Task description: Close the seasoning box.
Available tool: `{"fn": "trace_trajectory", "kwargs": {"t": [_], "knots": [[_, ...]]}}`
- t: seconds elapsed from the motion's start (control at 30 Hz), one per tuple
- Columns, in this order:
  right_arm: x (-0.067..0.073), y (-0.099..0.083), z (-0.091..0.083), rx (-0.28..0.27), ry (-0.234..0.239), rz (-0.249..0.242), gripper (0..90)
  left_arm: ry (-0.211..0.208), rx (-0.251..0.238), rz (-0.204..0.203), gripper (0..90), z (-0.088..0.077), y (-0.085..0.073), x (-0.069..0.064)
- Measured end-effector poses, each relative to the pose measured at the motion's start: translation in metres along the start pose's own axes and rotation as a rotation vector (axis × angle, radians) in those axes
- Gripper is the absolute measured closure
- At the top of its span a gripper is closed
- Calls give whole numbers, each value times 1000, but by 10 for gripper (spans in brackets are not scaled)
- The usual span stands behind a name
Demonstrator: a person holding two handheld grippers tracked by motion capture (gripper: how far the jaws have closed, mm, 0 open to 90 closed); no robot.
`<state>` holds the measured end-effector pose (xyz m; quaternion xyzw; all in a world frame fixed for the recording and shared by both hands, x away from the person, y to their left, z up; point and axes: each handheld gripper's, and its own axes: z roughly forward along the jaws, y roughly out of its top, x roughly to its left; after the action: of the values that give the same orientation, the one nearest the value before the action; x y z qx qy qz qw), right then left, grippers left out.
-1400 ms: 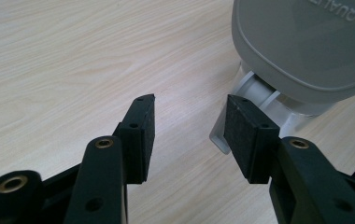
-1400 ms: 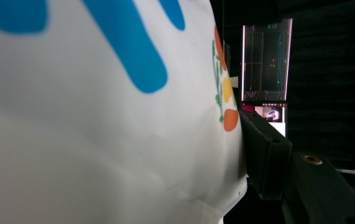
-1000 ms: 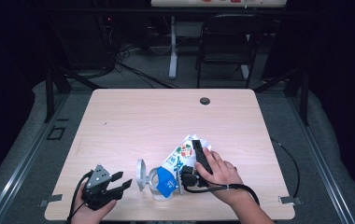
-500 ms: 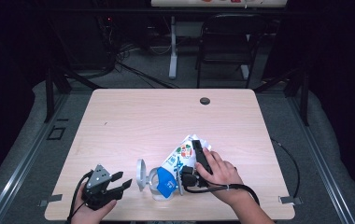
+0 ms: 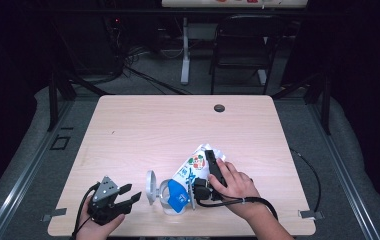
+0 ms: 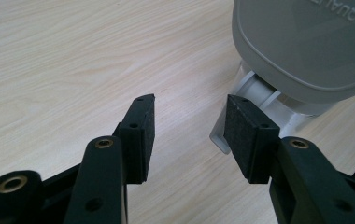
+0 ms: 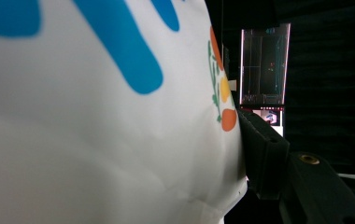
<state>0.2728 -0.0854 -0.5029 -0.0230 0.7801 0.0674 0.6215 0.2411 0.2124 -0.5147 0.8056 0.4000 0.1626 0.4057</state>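
Pouch (image 5: 190, 167): a white refill bag printed in blue, green and orange, laid on its side on the counter, near the front edge and right of centre; its printed wall is seen pressed close in the right gripper view (image 7: 96, 116).
Cap (image 5: 151, 186): a grey lid swung open on a white spout at the pouch's left end; seen close up in the left gripper view (image 6: 306, 46).
Right gripper (image 5: 203, 185): laid along the pouch's right side, gripped by a hand (image 5: 235, 182); its fingers (image 7: 262, 149) are pinched on the pouch, one black pad being seen flat against the film.
Left gripper (image 5: 128, 196): placed left of the pouch, near the front edge, pointed at the cap; its fingers (image 6: 140, 135) are spread, nothing is held, and bare wood is seen between them, with the spout just beyond the right-hand pad.
Counter (image 5: 153, 125): pale wood, with a dark round grommet (image 5: 219, 108) well behind the pouch.
Chair (image 5: 240, 55): dark, stood on the floor beyond the counter's far edge.
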Motion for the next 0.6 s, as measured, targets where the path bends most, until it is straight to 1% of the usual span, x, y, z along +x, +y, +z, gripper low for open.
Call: {"fn": "trace_trajectory", "kwargs": {"t": [0.5,0.53,0.6], "knots": [[0,0,-1,2,-2,1,515,1,0,0,542,0,0,0],[-1,1,-2,19,-3,-13,516,0,0,0,542,0,0,0],[-1,1,-2,18,-4,-16,516,0,0,0,541,0,0,0]]}}
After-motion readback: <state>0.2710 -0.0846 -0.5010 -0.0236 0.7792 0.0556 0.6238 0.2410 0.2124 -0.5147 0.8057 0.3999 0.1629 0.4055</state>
